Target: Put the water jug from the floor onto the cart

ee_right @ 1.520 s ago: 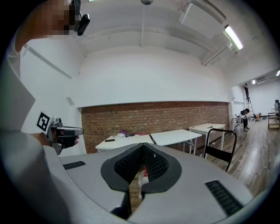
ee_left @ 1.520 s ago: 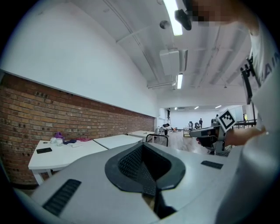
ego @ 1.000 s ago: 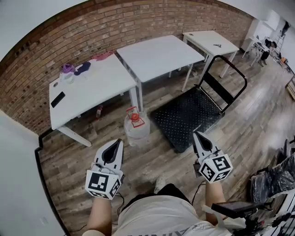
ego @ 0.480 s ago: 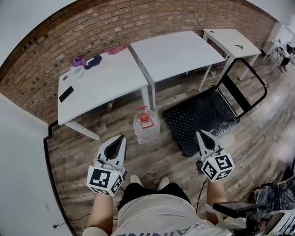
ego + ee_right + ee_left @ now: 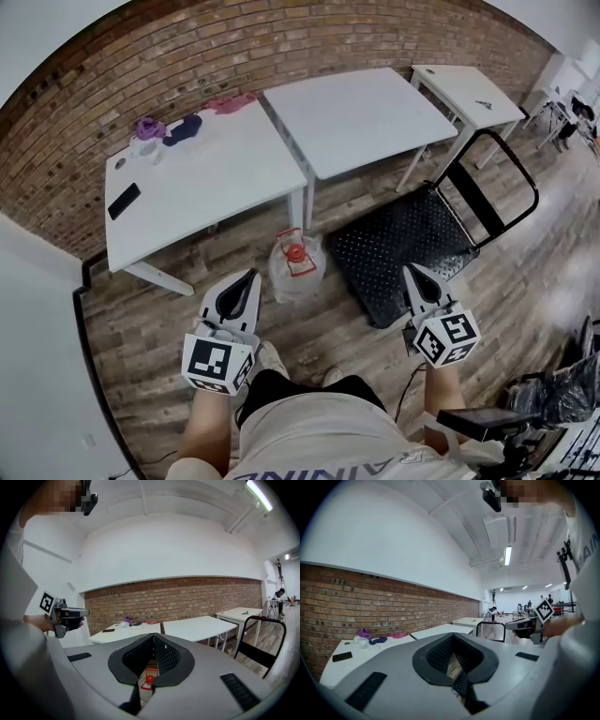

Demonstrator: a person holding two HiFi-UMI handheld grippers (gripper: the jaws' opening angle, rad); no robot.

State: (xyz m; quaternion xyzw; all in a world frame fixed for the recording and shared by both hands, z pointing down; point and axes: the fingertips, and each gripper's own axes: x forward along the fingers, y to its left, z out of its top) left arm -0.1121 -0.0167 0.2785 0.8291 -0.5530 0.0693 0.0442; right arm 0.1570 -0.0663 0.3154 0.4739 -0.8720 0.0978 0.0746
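The clear water jug (image 5: 296, 272) with a red cap and handle stands upright on the wood floor, just in front of the white tables. To its right lies the black platform cart (image 5: 403, 251), its handle (image 5: 487, 184) raised at the far end. My left gripper (image 5: 252, 275) is shut and empty, its tip just left of the jug and apart from it. My right gripper (image 5: 410, 269) is shut and empty over the cart's near edge. In the right gripper view the jug's red cap (image 5: 149, 678) shows through the gap below the right gripper (image 5: 153, 636). The left gripper (image 5: 452, 636) points toward the tables.
Three white tables (image 5: 356, 117) stand along the brick wall (image 5: 234, 47). The left table (image 5: 206, 178) carries a black phone (image 5: 124, 201) and purple and pink items (image 5: 150, 127). Table legs stand right behind the jug. Chairs and clutter (image 5: 562, 403) sit at the right.
The person has stepped closer to the jug. Both grippers have moved forward, the left one now beside the jug and the right one at the cart's near edge. Both stayed shut.
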